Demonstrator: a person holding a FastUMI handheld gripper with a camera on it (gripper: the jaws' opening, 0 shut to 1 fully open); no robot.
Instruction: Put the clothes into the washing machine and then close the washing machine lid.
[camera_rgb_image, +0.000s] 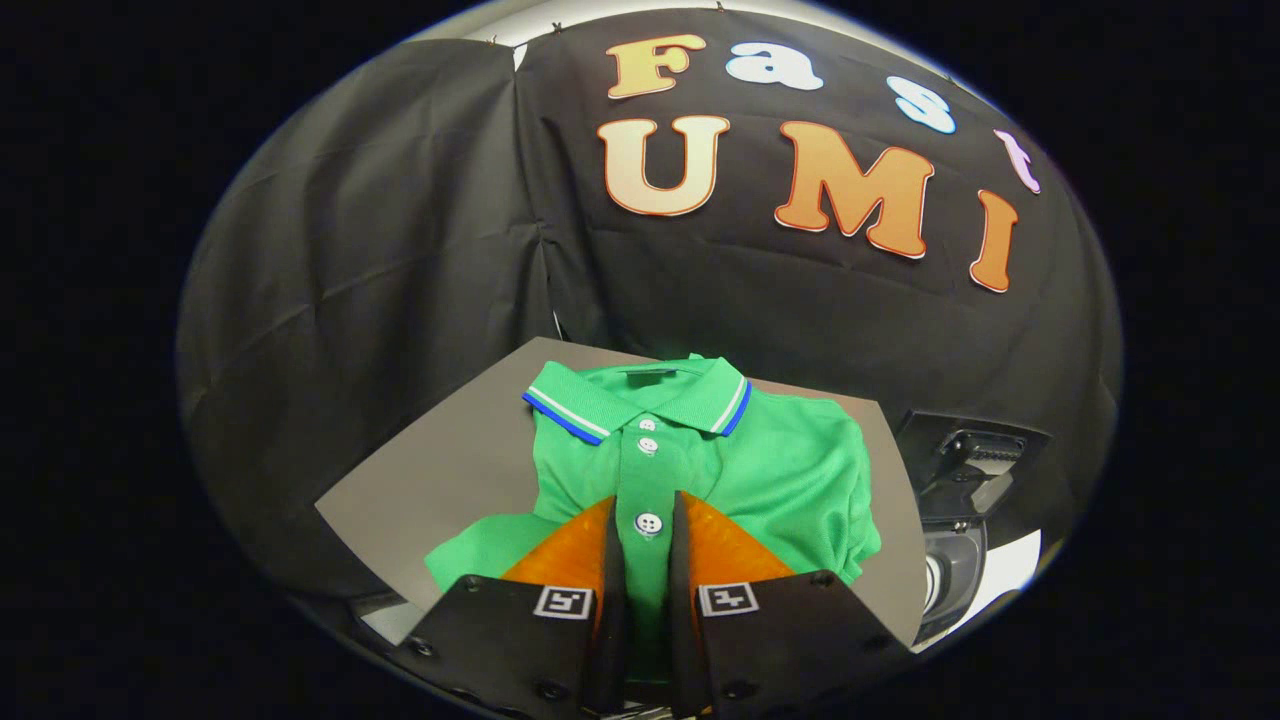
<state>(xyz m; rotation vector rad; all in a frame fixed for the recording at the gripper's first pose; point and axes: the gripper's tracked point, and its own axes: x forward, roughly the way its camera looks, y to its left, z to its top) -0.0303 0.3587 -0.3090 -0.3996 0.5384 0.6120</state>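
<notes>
A green polo shirt is seen folded on a grey board, its collar trimmed in white and blue. The gripper is set over the shirt's button placket, and a narrow strip of fabric with one white button is held between the fingers; whether the cloth is truly pinched cannot be told. Bare board is left at 9 o'clock of the shirt, up to the board's edge. The washer, partly seen, lies at 3 o'clock, just beyond the board's edge. Square coded markers are carried on the gripper body; no readable writing is found on them.
</notes>
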